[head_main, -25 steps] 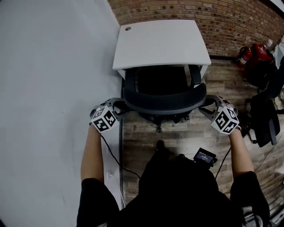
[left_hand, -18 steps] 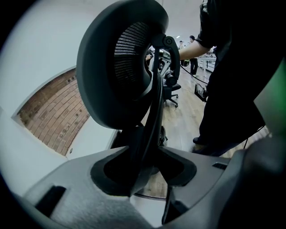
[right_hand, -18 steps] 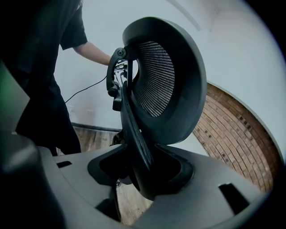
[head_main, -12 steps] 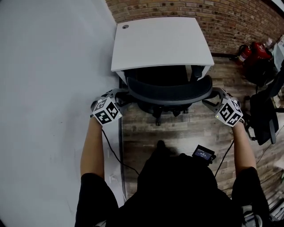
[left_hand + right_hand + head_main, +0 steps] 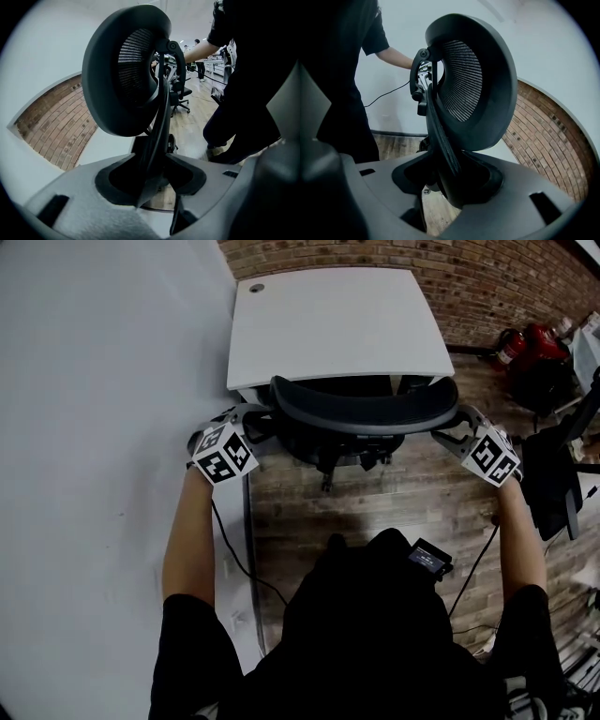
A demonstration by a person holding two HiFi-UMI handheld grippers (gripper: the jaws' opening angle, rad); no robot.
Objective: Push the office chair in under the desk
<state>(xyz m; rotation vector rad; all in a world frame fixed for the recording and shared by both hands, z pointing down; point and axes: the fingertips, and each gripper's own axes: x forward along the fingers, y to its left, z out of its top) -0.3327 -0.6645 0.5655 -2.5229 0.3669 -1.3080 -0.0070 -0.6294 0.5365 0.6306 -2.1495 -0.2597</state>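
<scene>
We grip the office chair (image 5: 328, 457) by its backrest (image 5: 366, 413), seat partly under the desk (image 5: 333, 324)
Our left gripper (image 5: 255, 420) and right gripper (image 5: 452, 430) each pinch one side edge of the backrest, whose long axis runs crosswise between them, parallel to the desk's front; the desk lies straight ahead, both hands equally near, so we judge an even forward push

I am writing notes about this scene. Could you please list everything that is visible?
desk: one, white, against the brick wall
chair: one, black, backrest at the desk's near edge
floor: one, brown wood, under the chair
wall: one, pale, at left
red things: count unclear, red, far right on the floor
left tool: one, grey, shut on the chair's backrest edge
right tool: one, grey, shut on the opposite backrest edge
</scene>
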